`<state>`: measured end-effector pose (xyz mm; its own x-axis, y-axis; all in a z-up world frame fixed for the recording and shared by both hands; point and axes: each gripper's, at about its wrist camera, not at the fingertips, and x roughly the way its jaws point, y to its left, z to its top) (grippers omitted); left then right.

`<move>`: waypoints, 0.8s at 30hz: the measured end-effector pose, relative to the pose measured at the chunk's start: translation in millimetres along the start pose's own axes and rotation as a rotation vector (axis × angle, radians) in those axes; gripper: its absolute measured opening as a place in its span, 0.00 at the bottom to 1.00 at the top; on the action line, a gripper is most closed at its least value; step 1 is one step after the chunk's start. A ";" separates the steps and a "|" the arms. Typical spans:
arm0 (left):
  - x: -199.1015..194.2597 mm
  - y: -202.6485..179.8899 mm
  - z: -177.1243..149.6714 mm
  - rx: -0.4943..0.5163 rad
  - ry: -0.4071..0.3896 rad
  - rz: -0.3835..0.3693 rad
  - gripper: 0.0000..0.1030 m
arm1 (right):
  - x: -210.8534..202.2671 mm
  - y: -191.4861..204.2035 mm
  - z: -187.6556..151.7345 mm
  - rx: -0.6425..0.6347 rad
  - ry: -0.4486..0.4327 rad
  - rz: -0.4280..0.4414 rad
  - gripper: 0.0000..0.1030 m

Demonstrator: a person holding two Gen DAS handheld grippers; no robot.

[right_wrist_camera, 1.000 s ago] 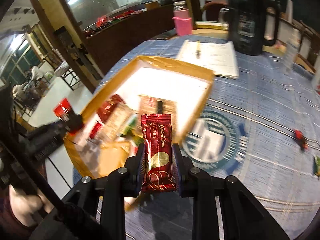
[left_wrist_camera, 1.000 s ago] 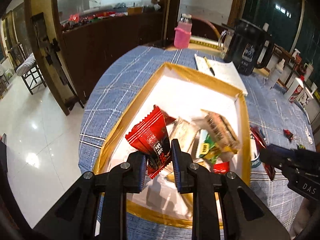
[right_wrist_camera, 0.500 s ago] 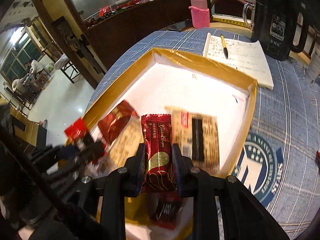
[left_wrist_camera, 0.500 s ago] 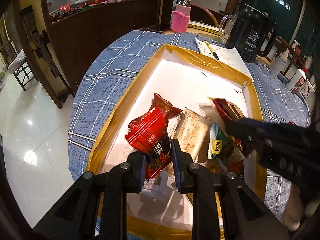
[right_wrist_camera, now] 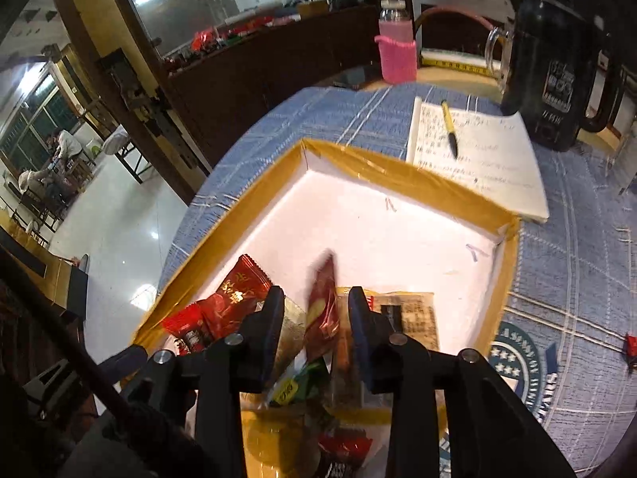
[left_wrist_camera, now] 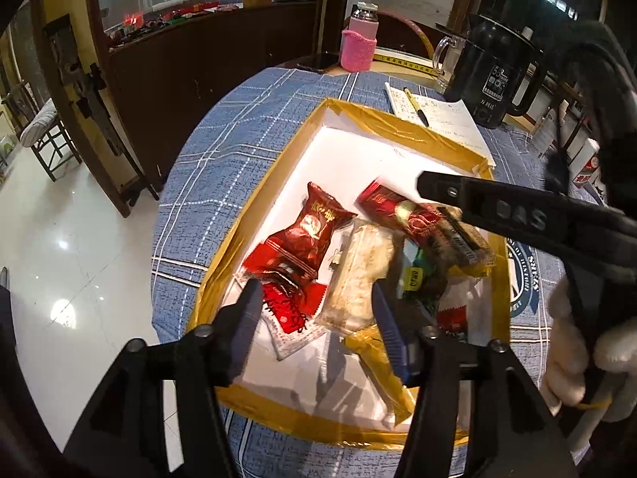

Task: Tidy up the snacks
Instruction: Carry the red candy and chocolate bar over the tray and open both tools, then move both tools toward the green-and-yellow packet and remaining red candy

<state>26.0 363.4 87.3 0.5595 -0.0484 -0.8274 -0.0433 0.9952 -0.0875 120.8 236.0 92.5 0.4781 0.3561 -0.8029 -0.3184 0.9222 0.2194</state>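
Observation:
A shallow box with a gold-taped rim (left_wrist_camera: 278,175) (right_wrist_camera: 398,171) and white floor holds several snack packets. My left gripper (left_wrist_camera: 316,298) hovers over its near end, jaws opening, nothing pressed between them. Right below it a bright red packet (left_wrist_camera: 286,310) lies on the box floor, next to a dark red packet (left_wrist_camera: 314,227) and a cream packet (left_wrist_camera: 358,275). My right gripper (right_wrist_camera: 316,298) is over the same pile, jaws opening. A dark red bar (right_wrist_camera: 322,306) (left_wrist_camera: 398,211) hangs tilted and blurred between them, with a gap on each side. The right gripper's finger (left_wrist_camera: 477,199) reaches in from the right.
Beyond the box lie a notebook (right_wrist_camera: 477,159) with a yellow pen (right_wrist_camera: 450,131), a black kettle (right_wrist_camera: 553,79) and a pink-sleeved bottle (right_wrist_camera: 396,51). The round table's edge drops off at the left. A small red wrapped sweet (right_wrist_camera: 631,342) sits on the blue cloth.
The left jaws have spread and the bright red packet has dropped into the box. The right gripper came in over the box; its jaws widened and the dark red bar tipped loose.

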 end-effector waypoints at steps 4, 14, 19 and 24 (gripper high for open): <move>-9.2 -16.1 0.3 0.018 -0.006 0.039 0.62 | -21.8 -11.6 -12.8 0.009 -0.012 0.000 0.33; -33.5 -92.1 -17.5 0.128 -0.030 0.049 0.66 | -69.5 -68.3 -77.7 0.104 0.006 -0.008 0.33; -42.5 -131.2 -25.8 0.172 -0.029 0.040 0.67 | -93.4 -98.6 -105.8 0.147 0.005 -0.036 0.33; -50.1 -164.9 -33.1 0.201 -0.030 0.041 0.69 | -118.1 -136.8 -128.4 0.212 -0.007 -0.063 0.33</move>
<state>-22.3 198.9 124.8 0.5852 -0.0083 -0.8108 0.0982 0.9933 0.0607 2.8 48.5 86.2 0.4974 0.2967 -0.8152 -0.1089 0.9536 0.2806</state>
